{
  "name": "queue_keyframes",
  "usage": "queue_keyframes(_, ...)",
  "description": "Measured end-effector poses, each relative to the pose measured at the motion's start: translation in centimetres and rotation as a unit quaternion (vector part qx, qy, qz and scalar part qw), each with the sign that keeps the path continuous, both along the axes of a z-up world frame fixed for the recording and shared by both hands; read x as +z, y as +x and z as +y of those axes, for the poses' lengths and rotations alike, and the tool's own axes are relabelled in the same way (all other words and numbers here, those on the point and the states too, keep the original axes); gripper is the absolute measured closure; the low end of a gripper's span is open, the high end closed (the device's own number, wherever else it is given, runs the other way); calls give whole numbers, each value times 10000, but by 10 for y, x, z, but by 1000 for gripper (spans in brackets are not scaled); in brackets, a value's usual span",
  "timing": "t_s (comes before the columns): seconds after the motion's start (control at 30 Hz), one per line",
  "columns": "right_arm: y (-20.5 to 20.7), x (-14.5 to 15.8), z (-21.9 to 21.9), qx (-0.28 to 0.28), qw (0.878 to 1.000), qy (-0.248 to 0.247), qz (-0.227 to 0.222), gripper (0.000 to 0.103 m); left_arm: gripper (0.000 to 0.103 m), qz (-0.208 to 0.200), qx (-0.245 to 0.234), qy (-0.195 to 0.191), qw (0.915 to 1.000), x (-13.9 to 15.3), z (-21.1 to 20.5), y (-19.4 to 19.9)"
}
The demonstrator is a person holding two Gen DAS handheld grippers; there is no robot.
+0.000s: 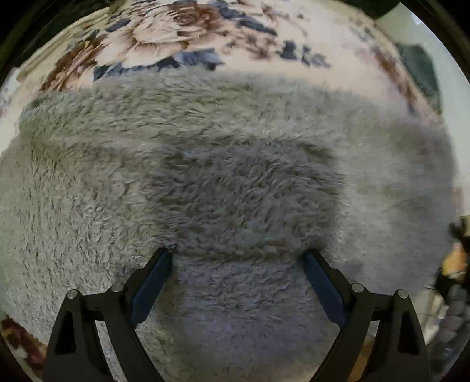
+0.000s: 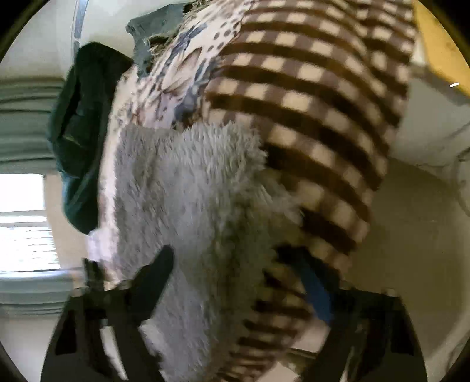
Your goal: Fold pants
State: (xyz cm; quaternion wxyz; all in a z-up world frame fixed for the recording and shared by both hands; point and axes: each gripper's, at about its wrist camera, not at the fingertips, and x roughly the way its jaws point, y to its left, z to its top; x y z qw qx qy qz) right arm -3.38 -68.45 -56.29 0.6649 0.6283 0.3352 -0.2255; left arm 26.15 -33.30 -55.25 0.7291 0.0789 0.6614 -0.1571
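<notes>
The grey fluffy pants point(image 1: 223, 164) lie spread across a floral blanket point(image 1: 182, 32) and fill most of the left wrist view. My left gripper point(image 1: 239, 254) is open, its fingertips just above or touching the fleece, with nothing between them. In the right wrist view the picture is blurred; the grey pants point(image 2: 188, 188) lie on the blanket, and my right gripper point(image 2: 232, 255) is open over their edge, one finger point(image 2: 158, 273) over the fleece and the other finger point(image 2: 311, 282) over the brown checked blanket point(image 2: 308, 88).
A dark green garment point(image 2: 82, 138) lies at the blanket's far edge, also in the left wrist view point(image 1: 420, 70). A grey-blue cloth point(image 2: 155, 26) lies beyond it. A window point(image 2: 23, 223) is at the left. Some clutter point(image 1: 455, 264) shows at the right edge.
</notes>
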Motion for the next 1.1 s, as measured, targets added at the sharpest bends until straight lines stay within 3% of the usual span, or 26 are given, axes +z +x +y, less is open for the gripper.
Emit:
queue_keyframes(0.1,9,5,0,68,9987,-82,-506,43,0,33,195,-117,9997,-4,2,7)
queue_keyframes(0.23,20,-9,-5,14,9962,168,-859,43,0,176,431,-308,9984,-14,9,20)
queue_keyframes(0.37,31,-23,-12,-60,9856,511,-1608,43,0,211,581,-202,9979,-19,9,31)
queue_keyframes(0.63,46,-43,-13,74,9870,548,-1506,44,0,64,746,135,9971,-25,-10,33)
queue_keyframes(0.67,51,-41,-12,99,9890,471,-1402,48,0,60,735,160,9971,-26,-12,31)
queue_keyframes(0.73,58,-36,-11,206,9925,305,-1165,75,0,56,753,209,9969,-25,-17,30)
queue_keyframes(0.87,70,-11,-3,356,9960,-127,-804,81,0,-78,737,414,9964,-15,-35,17)
queue_keyframes(1.1,93,50,25,604,9912,-759,-906,84,0,-789,658,541,9932,25,-41,6)
